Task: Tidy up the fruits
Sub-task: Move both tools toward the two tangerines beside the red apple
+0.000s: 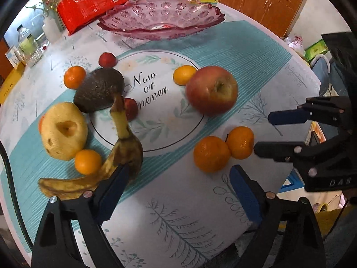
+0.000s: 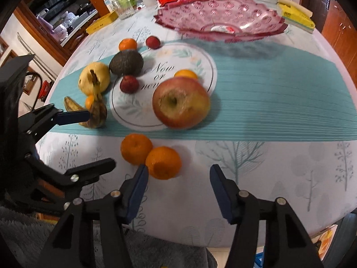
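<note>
My left gripper (image 1: 178,178) jaws apart, empty; right gripper (image 2: 178,178) likewise. Just ahead: two tangerines (image 2: 151,156) touching. Beyond: apple (image 2: 181,102). Left of it: banana (image 1: 107,163), pear (image 1: 64,130), avocado (image 1: 99,90). Farthest: pink glass bowl (image 1: 160,16), no fruit in it.

I see a round tabletop (image 1: 189,201) under a white tree-print cloth with a teal band. On it lie a red apple (image 1: 212,90), dark avocado (image 1: 99,90), yellow pear (image 1: 64,130), browned banana (image 1: 107,167), two touching tangerines (image 1: 210,154), and a pink glass bowl (image 1: 160,17).

Bowl (image 1: 160,20) at table (image 1: 189,201) back; apple (image 1: 212,90) before it; avocado (image 1: 99,90) left of apple
</note>
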`<state>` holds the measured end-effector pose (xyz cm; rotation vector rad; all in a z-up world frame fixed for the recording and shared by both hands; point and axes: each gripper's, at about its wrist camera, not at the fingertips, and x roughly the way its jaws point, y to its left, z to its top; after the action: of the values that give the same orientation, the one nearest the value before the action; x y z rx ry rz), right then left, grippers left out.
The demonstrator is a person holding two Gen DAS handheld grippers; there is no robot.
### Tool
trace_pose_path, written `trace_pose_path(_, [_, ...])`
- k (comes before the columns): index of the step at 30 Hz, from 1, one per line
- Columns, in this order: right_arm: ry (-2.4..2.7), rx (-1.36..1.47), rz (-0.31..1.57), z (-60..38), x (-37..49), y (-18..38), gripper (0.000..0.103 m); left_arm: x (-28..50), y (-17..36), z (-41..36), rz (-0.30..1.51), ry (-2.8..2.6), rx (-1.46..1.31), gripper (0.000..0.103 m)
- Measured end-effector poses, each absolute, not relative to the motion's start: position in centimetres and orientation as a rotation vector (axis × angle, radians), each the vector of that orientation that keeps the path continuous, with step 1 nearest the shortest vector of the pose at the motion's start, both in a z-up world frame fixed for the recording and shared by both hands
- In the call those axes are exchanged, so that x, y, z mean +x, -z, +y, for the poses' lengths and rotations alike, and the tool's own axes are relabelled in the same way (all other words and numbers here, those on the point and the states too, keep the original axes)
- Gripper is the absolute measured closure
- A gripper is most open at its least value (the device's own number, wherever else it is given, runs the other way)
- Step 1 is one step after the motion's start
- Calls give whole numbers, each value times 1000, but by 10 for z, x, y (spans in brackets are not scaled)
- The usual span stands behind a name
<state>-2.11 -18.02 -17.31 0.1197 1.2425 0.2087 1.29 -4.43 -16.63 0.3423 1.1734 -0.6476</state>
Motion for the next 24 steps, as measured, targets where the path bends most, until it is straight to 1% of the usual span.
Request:
trace_pose_path(6, [-265,128,1247,-173,-16,182,46,11,171,-42,1196,653,317,15])
trace_pose_path(8, [-285,130,1254,-172,-13,187,50,10,171,-40,1201,655,310,16])
trace_pose_path(10, [-313,133,1269,-169,-8,194,57,12,172,-39,1200,652,310,16])
trace_pose_path(12, [-337,129,1285,-168,-5,202,59,11,171,-38,1196,653,304,17])
trace_pose_path(13, [-343,121,1263,-167,-5,201,60,11,170,-38,1196,652,301,18])
trace_pose_path(17, [-365,118,1256,-167,-6,202,63,10,170,-39,1203,642,288,19])
trace_pose_path(24, [-274,58,1235,-178,-12,197,63,10,174,-59,1208,645,290,23])
